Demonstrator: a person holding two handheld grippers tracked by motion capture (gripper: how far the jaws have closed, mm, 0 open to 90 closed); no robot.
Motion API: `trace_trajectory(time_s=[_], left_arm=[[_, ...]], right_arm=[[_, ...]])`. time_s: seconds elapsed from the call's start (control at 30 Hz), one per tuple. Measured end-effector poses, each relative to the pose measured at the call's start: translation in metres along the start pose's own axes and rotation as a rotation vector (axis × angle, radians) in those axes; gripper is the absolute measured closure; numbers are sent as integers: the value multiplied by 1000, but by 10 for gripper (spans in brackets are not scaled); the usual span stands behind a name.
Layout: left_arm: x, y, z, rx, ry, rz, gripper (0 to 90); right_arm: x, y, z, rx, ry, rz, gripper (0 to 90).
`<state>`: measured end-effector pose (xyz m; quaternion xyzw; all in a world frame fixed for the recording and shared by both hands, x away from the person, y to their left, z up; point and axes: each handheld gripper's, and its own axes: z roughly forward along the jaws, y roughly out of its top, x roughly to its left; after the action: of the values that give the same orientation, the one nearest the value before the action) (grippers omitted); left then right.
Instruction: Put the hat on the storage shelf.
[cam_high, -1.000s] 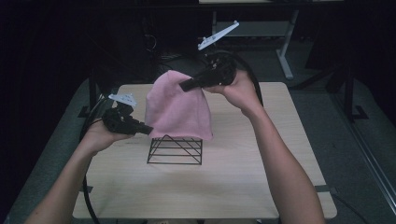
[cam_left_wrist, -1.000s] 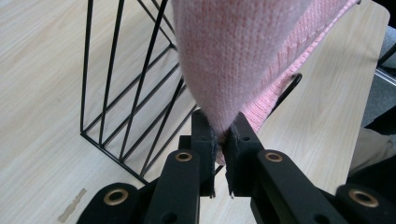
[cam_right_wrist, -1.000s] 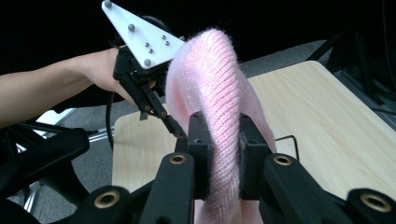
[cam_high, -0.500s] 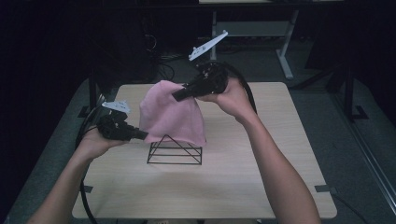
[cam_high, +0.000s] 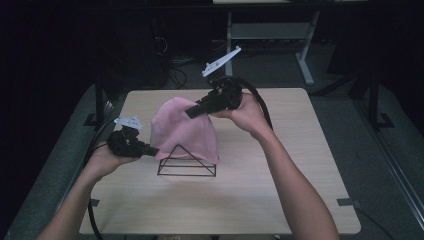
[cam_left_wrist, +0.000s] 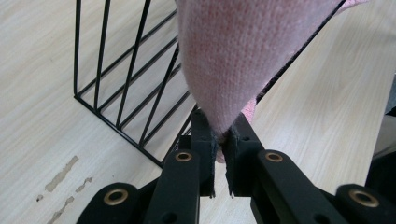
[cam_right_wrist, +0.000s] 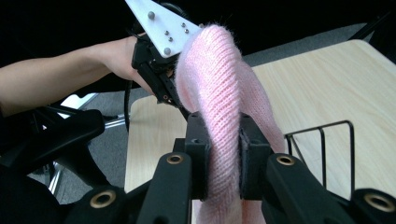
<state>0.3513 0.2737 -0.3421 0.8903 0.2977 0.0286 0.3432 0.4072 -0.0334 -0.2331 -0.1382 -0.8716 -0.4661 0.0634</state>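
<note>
draping is the step in hand: left gripper and right gripper each pinch the pink knit cloth, which next needs lowering onto the wire rack beneath them.

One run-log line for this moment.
left gripper: shut on pink knit cloth | right gripper: shut on cloth | cloth draped over black wire rack

Cloth draped over wire rack; rack on table
</note>
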Motion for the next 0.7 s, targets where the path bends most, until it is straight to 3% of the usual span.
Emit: trace_trajectory(time_s=[0.53,0.7], left_arm=[[5,-15,16,60,24,-6,833],[8,-20,24,80,11,-16,831]], right_arm=[[-4,-24,21,32,44,14,760],[-6,-32,27,49,57,26,757]])
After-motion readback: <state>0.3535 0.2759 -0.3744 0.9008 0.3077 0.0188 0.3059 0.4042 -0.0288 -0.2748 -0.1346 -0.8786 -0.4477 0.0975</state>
